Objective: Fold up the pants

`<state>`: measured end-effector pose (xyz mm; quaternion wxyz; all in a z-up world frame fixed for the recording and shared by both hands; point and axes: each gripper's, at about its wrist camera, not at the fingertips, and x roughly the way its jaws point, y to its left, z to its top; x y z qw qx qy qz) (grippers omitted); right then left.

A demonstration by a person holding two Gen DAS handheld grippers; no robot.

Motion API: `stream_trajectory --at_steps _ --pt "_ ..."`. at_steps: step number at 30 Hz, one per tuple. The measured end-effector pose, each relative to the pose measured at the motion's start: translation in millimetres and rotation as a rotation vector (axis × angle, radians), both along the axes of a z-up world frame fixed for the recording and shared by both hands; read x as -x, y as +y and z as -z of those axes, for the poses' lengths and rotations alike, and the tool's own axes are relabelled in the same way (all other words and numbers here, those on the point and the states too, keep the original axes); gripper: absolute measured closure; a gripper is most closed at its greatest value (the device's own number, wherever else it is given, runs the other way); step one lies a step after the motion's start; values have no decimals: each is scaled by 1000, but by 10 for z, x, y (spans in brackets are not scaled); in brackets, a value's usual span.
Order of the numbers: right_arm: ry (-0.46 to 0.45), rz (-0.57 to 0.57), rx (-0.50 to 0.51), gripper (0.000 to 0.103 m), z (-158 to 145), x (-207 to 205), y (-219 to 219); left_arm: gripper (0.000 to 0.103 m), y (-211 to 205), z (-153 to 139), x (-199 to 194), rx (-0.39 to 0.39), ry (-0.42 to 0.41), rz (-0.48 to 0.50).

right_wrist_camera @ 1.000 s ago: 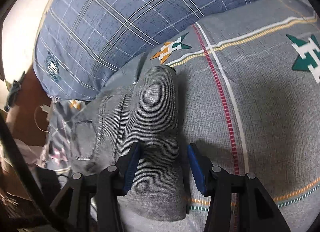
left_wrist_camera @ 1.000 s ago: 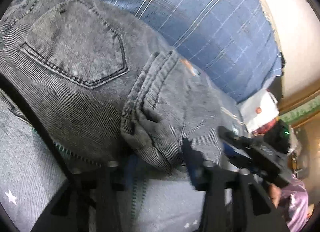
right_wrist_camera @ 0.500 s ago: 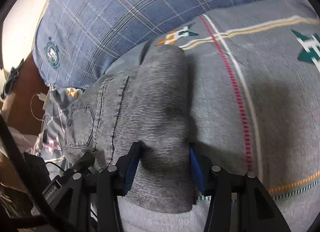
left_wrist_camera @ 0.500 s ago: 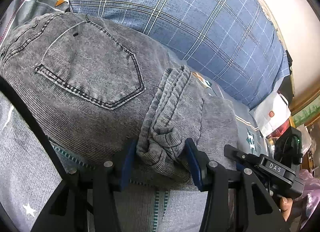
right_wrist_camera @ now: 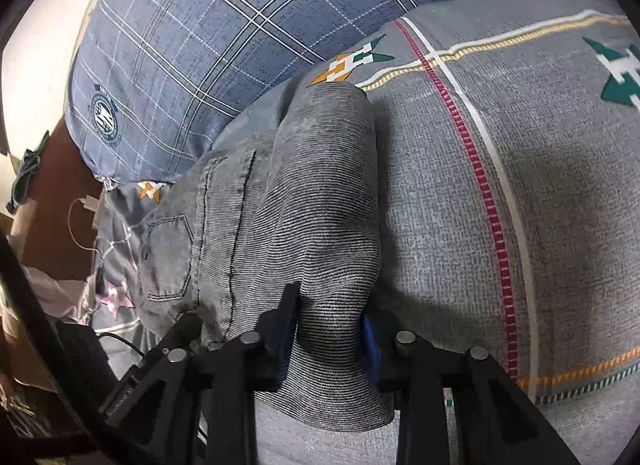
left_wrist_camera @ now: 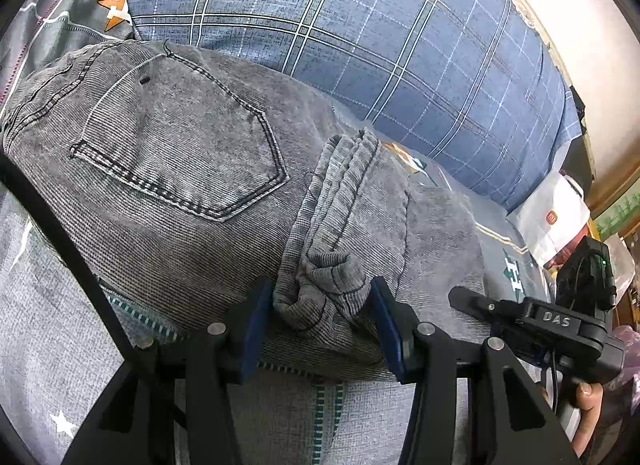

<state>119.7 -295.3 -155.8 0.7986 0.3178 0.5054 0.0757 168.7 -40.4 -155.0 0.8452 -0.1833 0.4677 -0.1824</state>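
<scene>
Grey denim pants [left_wrist_camera: 168, 169] lie on a grey patterned bedsheet [right_wrist_camera: 520, 225], back pocket up. In the left wrist view my left gripper [left_wrist_camera: 320, 329] has its blue pads on either side of the bunched leg hems [left_wrist_camera: 324, 265] and seems to pinch them. In the right wrist view my right gripper [right_wrist_camera: 330, 341] is shut on the folded edge of the pants [right_wrist_camera: 320, 225]. The right gripper's body also shows at the right of the left wrist view [left_wrist_camera: 560, 325].
A blue plaid pillow [left_wrist_camera: 360, 45] lies right behind the pants; it also shows in the right wrist view [right_wrist_camera: 240, 25]. A white bag [left_wrist_camera: 552, 221] sits at the bed's far right. Brown furniture and cables [right_wrist_camera: 52, 193] stand left of the bed.
My right gripper's jaws have narrowed onto the fold. My left gripper has drawn in around the leg hems, and the pants have shifted slightly in both views.
</scene>
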Motion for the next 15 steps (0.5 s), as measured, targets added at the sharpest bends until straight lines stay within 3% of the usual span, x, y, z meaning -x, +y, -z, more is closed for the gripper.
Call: stream_trajectory --at_steps 3,9,13,15 --pt "-69 -1 16 91 -213 56 2 52 -4 -50 8 7 4 3" --pt "-175 -26 116 92 -679 114 -61 53 -100 -347 10 44 -6 48" --pt "-137 33 179 92 -738 172 -406 53 -9 -591 51 76 -35 72" --pt "-60 47 242 92 -611 142 -554 52 83 -644 59 73 -47 73"
